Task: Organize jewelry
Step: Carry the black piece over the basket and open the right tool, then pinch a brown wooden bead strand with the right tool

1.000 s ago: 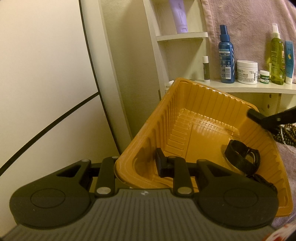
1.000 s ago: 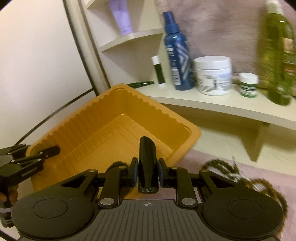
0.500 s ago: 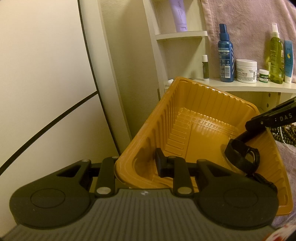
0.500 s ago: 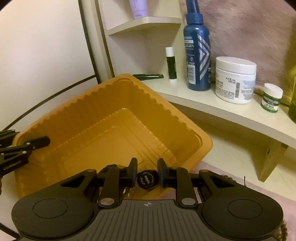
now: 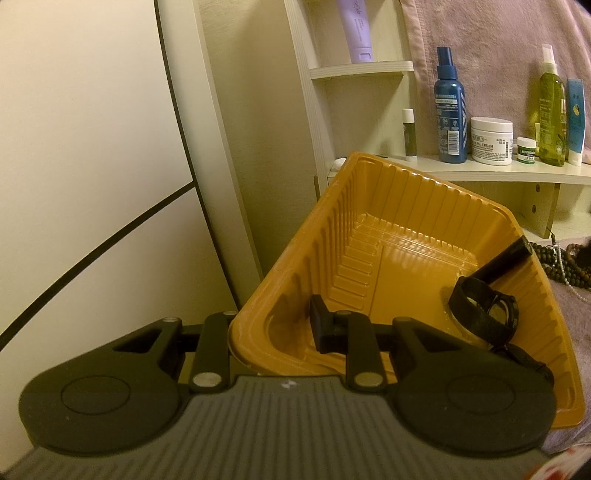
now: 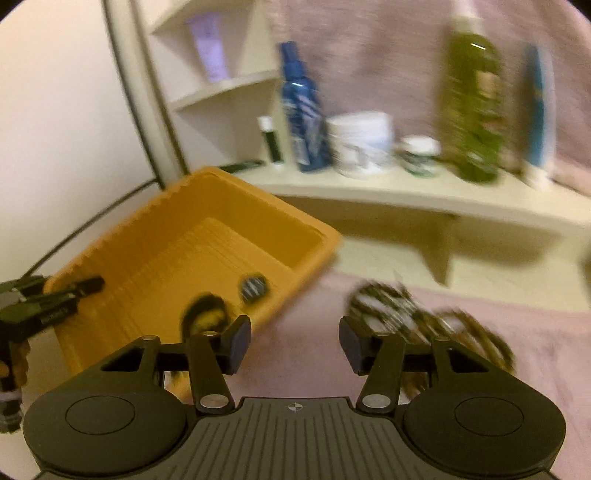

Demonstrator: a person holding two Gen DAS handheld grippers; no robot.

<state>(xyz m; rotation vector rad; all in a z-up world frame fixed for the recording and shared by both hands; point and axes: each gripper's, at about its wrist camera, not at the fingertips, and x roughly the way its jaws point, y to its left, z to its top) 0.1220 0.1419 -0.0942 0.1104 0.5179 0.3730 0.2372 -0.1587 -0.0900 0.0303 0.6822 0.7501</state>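
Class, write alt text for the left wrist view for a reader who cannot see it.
The left gripper is shut on the near rim of a tilted orange tray holding a black watch. Behind, toiletry bottles stand on a shelf.

Counts: 1 orange tray [image 5: 417,206]. In it: 1 black band [image 5: 480,310], 1 black cylinder [image 5: 506,262]. Shelf items: 1 blue spray bottle [image 5: 448,110], 1 white jar [image 5: 491,140], 1 small green-label jar [image 5: 526,150], 1 green bottle [image 5: 551,114], 1 blue tube [image 5: 576,118], 1 lip balm stick [image 5: 409,133], 1 purple tube [image 5: 356,29]. Bead strands [image 5: 561,262]: tangled pile, can't count. 2 grippers: left gripper [image 5: 273,328], right gripper [image 6: 294,345].
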